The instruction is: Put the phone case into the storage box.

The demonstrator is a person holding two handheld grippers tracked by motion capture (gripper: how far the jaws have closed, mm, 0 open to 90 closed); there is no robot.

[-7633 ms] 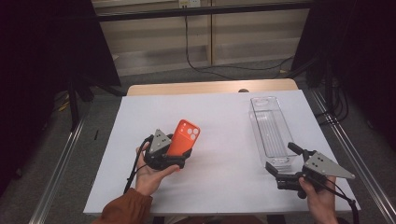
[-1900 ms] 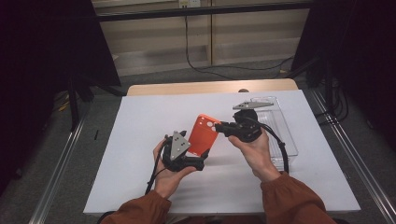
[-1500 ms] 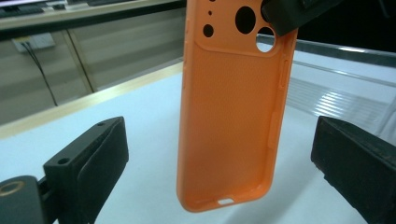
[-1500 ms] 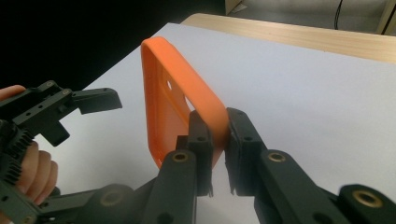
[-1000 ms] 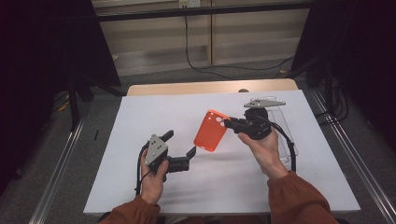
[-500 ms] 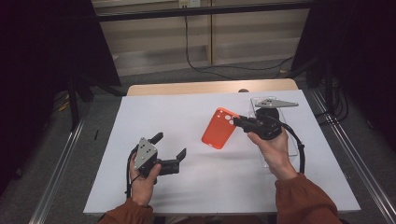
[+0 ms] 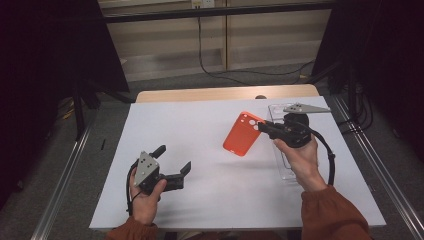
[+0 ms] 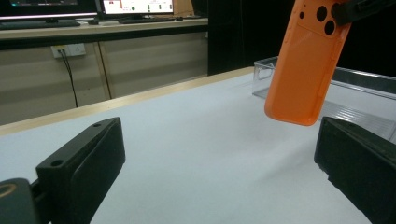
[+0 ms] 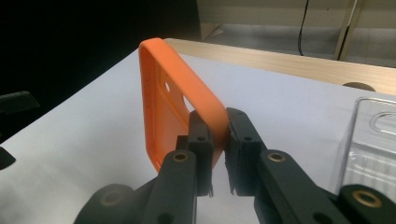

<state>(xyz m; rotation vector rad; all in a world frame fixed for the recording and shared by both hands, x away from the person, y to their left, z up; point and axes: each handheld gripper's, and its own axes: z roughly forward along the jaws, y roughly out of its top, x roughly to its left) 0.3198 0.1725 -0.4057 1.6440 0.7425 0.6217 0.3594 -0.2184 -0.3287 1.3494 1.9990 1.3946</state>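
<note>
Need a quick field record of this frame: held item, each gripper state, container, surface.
held item: orange phone case, lifted off the table, tilted
right gripper: shut on the case's edge near the camera holes
left gripper: open, holding nothing, low over the table at the person's left
container: clear plastic tray, beside the right hand
surface: white table cover
</note>
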